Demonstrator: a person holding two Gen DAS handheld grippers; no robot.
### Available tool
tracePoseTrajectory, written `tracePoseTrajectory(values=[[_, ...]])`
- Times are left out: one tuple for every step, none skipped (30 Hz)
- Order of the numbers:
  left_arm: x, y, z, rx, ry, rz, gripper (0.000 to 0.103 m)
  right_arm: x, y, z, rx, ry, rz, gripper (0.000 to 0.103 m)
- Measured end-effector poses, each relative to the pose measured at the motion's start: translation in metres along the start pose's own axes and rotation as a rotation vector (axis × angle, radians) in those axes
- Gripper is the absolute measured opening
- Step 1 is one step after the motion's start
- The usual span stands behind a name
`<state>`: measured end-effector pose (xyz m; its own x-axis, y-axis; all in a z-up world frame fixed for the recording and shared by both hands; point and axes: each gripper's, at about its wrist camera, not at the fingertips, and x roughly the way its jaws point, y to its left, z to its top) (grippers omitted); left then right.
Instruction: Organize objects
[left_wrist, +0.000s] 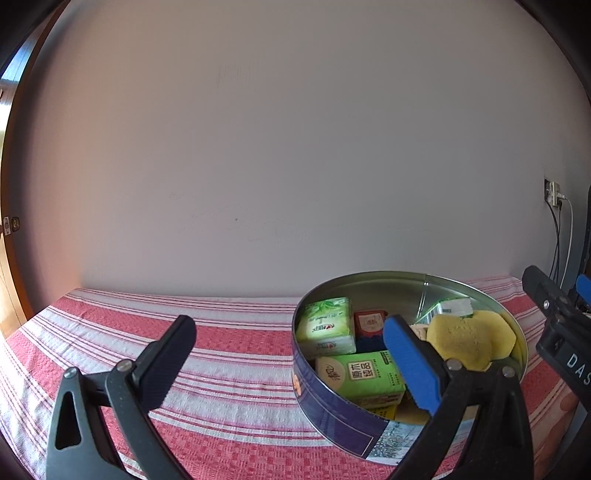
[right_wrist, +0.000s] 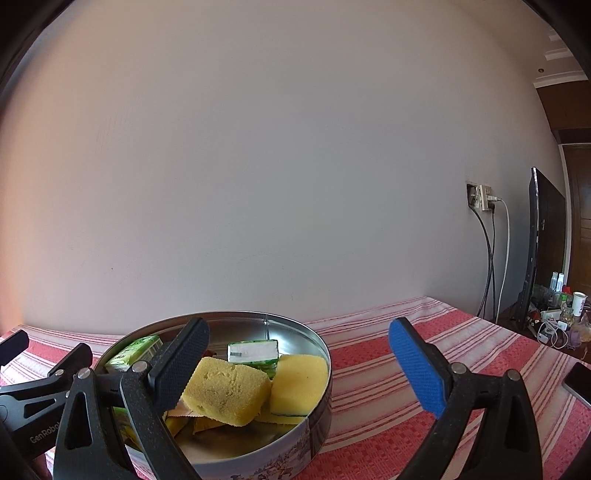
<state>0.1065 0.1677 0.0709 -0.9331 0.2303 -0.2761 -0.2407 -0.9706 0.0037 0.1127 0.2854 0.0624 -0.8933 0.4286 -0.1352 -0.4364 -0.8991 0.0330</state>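
Tin holds sponges and tissue packs.

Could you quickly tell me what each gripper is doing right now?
Left gripper: jaws open, holding nothing.
Right gripper: jaws open, holding nothing.

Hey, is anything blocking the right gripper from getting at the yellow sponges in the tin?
Nothing visible does. The right gripper is open, its black finger over the round tin, and the two yellow sponges lie uncovered on top, no lid.
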Motion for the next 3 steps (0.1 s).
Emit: tracePoseTrajectory(values=[[-0.0002, -0.0005, 0.0005, 0.001, 0.001, 0.0, 0.103, 0.0004, 0.0002, -0.0008, -0.001, 0.0, -0.002, 0.099], [-0.0001, -0.0003, 0.0008, 0.001, 0.003, -0.002, 0.103, 0.0022, -0.0009, -0.0013, -0.002, 0.001, -0.003, 0.099], [0.0001, -0.0003, 0.0008, 0.001, 0.005, -0.003, 0.103, 0.0025, -0.0009, -0.0014, -0.002, 0.001, -0.004, 0.099]])
